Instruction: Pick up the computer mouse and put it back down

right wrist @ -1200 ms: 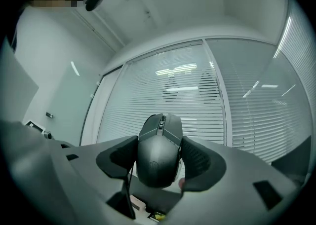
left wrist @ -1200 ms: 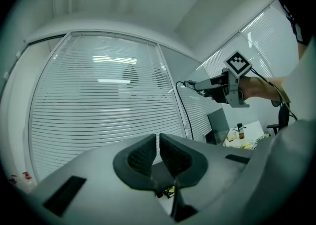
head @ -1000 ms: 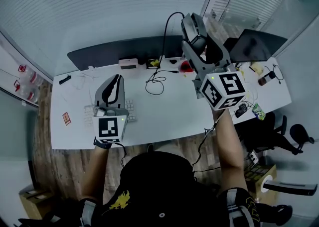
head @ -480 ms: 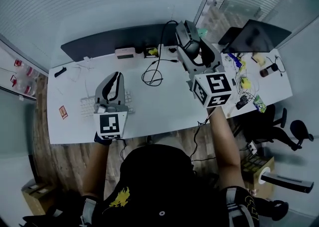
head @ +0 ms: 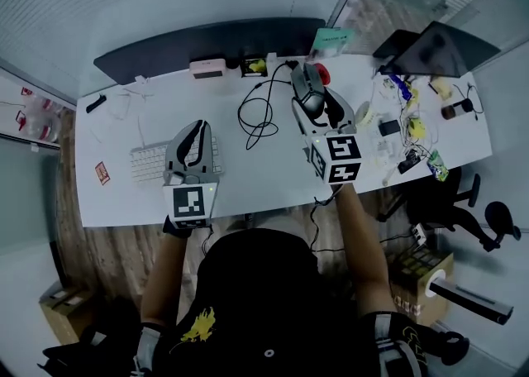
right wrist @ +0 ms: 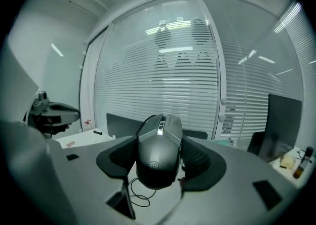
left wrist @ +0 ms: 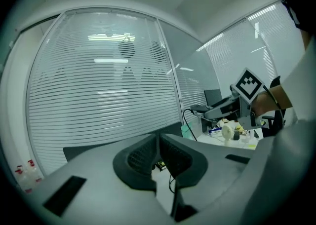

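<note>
The right tool [head: 312, 90] pinches the grey computer mouse [right wrist: 159, 152] by its sides. In the head view they sit just right of the frame's centre, over the white table [head: 256, 178]. The mouse's cable [head: 260, 115] lies looped on the table to their left. At centre left, the left tool [left wrist: 159, 145] has its jaws pressed together on nothing, beside a keyboard [head: 147, 162].

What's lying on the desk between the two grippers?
A looped black cable lies on the white desk between the left gripper and the right gripper, seen in the head view.
</note>
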Available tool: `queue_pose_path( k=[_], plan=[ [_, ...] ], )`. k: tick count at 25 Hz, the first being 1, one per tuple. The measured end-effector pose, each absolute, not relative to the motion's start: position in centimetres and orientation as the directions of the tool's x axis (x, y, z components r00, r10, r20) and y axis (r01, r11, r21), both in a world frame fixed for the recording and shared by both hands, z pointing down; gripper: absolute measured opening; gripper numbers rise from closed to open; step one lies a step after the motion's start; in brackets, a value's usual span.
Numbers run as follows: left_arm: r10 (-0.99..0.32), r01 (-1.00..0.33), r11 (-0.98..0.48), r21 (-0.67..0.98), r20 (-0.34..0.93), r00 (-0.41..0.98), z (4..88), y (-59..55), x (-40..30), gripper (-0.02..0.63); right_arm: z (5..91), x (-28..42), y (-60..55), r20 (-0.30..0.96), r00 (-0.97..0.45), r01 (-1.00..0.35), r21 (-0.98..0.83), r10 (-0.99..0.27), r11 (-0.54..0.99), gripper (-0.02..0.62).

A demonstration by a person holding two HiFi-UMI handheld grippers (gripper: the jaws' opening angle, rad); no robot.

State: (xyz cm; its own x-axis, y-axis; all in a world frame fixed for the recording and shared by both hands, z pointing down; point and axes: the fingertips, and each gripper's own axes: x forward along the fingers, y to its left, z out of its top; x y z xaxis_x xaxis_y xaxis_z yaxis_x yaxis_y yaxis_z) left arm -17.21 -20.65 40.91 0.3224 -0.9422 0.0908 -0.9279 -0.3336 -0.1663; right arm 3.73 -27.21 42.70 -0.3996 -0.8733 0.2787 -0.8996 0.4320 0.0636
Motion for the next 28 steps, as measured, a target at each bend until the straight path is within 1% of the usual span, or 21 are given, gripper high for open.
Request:
queue_pose_path(
  k=[5, 8, 13, 17, 20, 23, 28],
  plan=[
    [-0.934, -0.933, -0.339, -0.124, 0.163, 0.318, 44.1, -20.8, -16.8, 0.032, 49.3, 4.4, -27.1, 0.39, -0.35, -0.913, 0.064, -0.852, 0.404, 0.29],
    [-0.911, -0.925, -0.363, -0.11, 0.249, 0.328, 46.3, -20.6, -16.0, 0.032, 54.5, 5.1, -26.7, 0.464, -0.321, -0.919, 0.057, -0.826, 0.389, 0.29],
    [-0.883, -0.938, -0.347, 0.013, 0.331, 0.332, 53.2, -20.6, -15.2, 0.027, 63.2, 5.4, -25.6, 0.583, -0.298, -0.945, -0.066, -0.756, 0.321, 0.29],
    [-0.849, -0.943, -0.329, 0.054, 0.42, 0.32, 57.6, -19.9, -14.5, 0.026, 69.2, 5.4, -24.8, 0.663, -0.267, -0.953, -0.071, -0.7, 0.296, 0.29],
    [-0.821, -0.942, -0.327, 0.075, 0.47, 0.323, 59.4, -18.9, -13.4, 0.026, 73.0, 6.0, -23.9, 0.708, -0.235, -0.958, -0.054, -0.666, 0.28, 0.29],
    [-0.804, -0.933, -0.353, 0.068, 0.488, 0.34, 59.9, -18.0, -12.2, 0.026, 76.0, 6.5, -23.0, 0.746, -0.22, -0.962, -0.058, -0.628, 0.268, 0.291],
    [-0.791, -0.928, -0.368, 0.063, 0.504, 0.348, 60.2, -16.8, -11.8, 0.026, 78.4, 7.0, -22.2, 0.765, -0.195, -0.967, -0.047, -0.614, 0.248, 0.29]
  ],
)
